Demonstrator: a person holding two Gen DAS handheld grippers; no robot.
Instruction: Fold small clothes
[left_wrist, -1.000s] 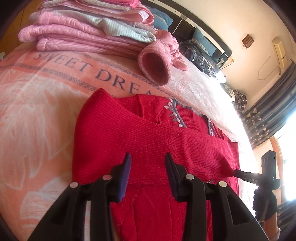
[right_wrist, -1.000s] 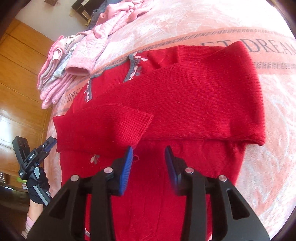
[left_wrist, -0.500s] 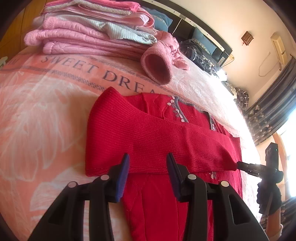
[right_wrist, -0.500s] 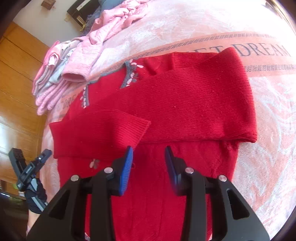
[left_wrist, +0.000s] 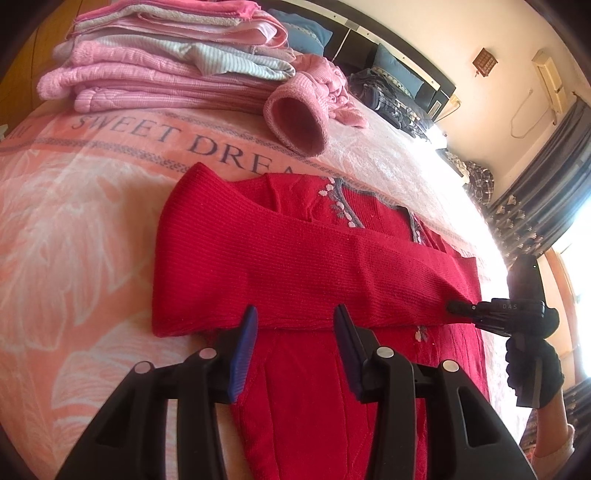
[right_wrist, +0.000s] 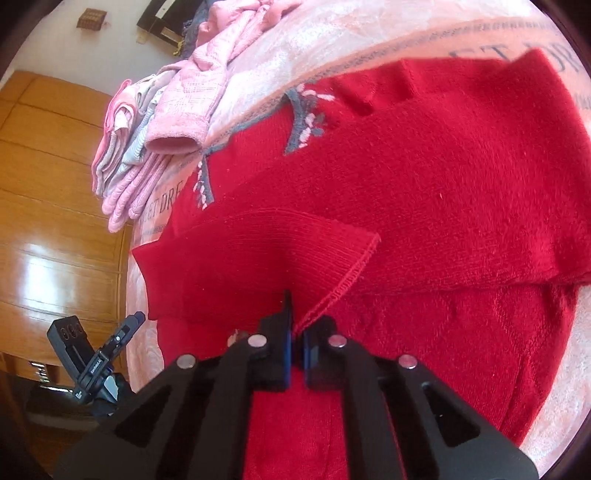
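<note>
A red knit sweater (left_wrist: 295, 266) lies flat on the pink bed cover, with one sleeve folded across its chest. My left gripper (left_wrist: 295, 328) hovers open just above that sleeve's lower edge, nothing between its fingers. In the right wrist view, the sweater (right_wrist: 443, 184) fills the frame. My right gripper (right_wrist: 295, 332) is shut on the ribbed cuff (right_wrist: 332, 258) of the other sleeve, which is slightly lifted. The right gripper (left_wrist: 452, 307) also shows in the left wrist view, pinching the sweater's right side. The left gripper (right_wrist: 135, 319) shows small at the lower left.
A stack of folded pink and striped clothes (left_wrist: 166, 74) sits at the far end of the "SWEET DREAM" bed cover (left_wrist: 74, 206), with a loose pink sleeve (left_wrist: 299, 122) beside it. Dark clothes (left_wrist: 388, 96) lie by the headboard. A wooden wardrobe (right_wrist: 44, 184) stands past the bed's edge.
My right gripper has dropped onto the sweater and gone from open to shut on the sleeve cuff, lifting it slightly. The left gripper has drawn back a little and stays open.
</note>
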